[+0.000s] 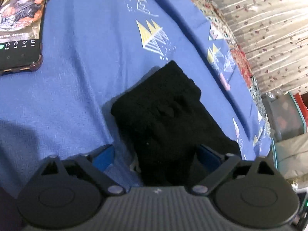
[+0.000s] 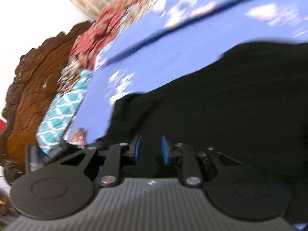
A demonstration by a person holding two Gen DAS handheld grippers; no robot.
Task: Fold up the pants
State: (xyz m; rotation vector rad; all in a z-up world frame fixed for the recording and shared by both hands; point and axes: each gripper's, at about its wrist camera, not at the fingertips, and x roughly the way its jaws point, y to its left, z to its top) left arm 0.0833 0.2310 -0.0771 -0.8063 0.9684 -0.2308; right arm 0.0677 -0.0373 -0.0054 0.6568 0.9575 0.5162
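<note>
The black pants (image 1: 165, 115) lie folded into a narrow bundle on the blue bedsheet (image 1: 80, 88). My left gripper (image 1: 156, 156) is open, its blue pads (image 1: 104, 156) spread wide, with the near end of the bundle between them. In the right wrist view, which is blurred, the pants (image 2: 221, 100) fill the right and middle. My right gripper (image 2: 151, 150) has its blue pads (image 2: 165, 150) close together with a narrow gap; black cloth lies right in front, and I cannot tell whether any is pinched.
A phone (image 1: 21, 25) with a lit screen lies on the sheet at the upper left. Patterned bedding (image 2: 92, 38), a teal checked pillow (image 2: 61, 111) and a carved wooden headboard (image 2: 32, 88) are beyond the sheet. A curtain (image 1: 269, 28) and storage boxes (image 1: 286, 115) stand past the bed's edge.
</note>
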